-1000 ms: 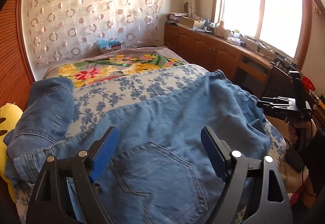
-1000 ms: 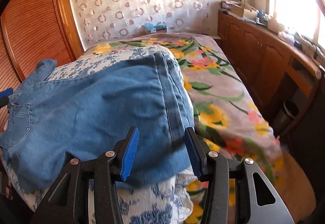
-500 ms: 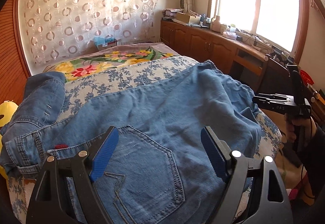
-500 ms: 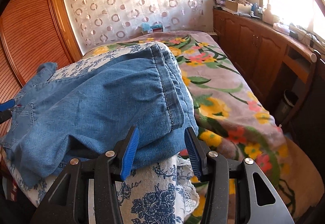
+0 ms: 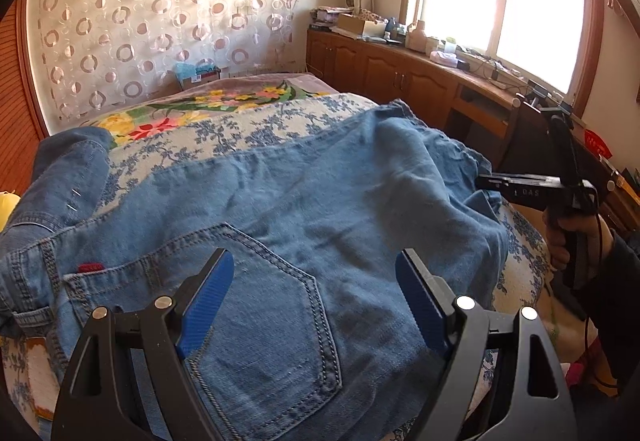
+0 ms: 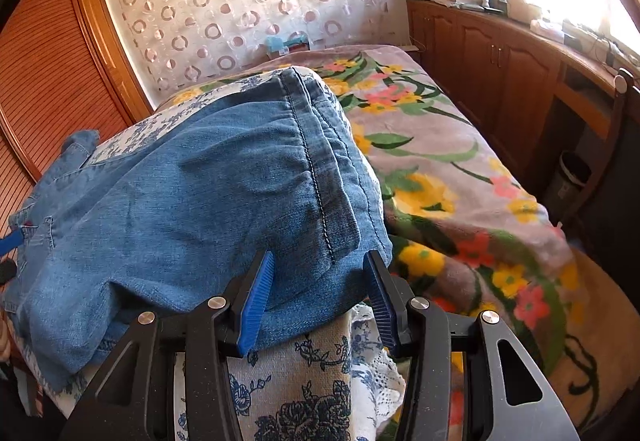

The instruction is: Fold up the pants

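Observation:
Blue denim pants (image 5: 304, 209) lie spread across the bed, back pocket (image 5: 272, 313) toward me, leg hems at the right. My left gripper (image 5: 314, 301) is open, its blue pads over the pocket at the waist end. In the right wrist view the pants (image 6: 192, 193) show their stitched hem (image 6: 320, 177). My right gripper (image 6: 320, 293) is open, with the hem corner lying between its pads. The right gripper also shows in the left wrist view (image 5: 536, 189), held by a hand at the hem end.
The bed has a blue-flowered cover (image 5: 248, 133) over a bright floral blanket (image 6: 448, 177). Wooden cabinets (image 5: 400, 73) with clutter run under the window on the right. A slatted wooden wardrobe (image 6: 52, 81) stands left. A dark bin (image 6: 568, 181) sits beside the bed.
Both grippers have moved closer to the pants and lower. The back pocket now lies between the left pads, and the hem corner now reaches between the right pads.

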`<action>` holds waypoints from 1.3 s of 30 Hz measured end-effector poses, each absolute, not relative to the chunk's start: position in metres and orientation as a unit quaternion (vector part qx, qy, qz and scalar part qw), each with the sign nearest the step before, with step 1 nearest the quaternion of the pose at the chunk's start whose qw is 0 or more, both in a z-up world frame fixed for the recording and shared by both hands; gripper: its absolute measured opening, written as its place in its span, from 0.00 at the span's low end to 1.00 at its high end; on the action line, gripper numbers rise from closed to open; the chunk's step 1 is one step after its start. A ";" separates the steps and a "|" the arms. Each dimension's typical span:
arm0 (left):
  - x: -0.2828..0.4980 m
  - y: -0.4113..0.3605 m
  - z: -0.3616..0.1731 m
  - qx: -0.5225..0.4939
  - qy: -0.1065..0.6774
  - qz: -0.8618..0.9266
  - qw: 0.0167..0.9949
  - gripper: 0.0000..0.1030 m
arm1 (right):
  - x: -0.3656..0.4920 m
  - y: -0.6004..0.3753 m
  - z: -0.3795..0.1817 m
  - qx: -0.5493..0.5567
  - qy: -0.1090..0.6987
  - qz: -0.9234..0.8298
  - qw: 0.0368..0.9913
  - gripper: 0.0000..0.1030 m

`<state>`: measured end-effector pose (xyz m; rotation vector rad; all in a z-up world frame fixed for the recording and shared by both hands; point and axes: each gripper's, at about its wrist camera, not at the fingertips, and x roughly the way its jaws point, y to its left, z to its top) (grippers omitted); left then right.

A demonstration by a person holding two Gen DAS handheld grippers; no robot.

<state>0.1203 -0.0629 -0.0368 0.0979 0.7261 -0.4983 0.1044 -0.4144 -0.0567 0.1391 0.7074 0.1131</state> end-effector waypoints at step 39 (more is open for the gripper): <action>0.109 -0.057 -0.036 0.057 0.327 -0.217 0.918 0.81 | 0.106 -0.447 -0.052 0.124 0.323 0.046 0.937 0.13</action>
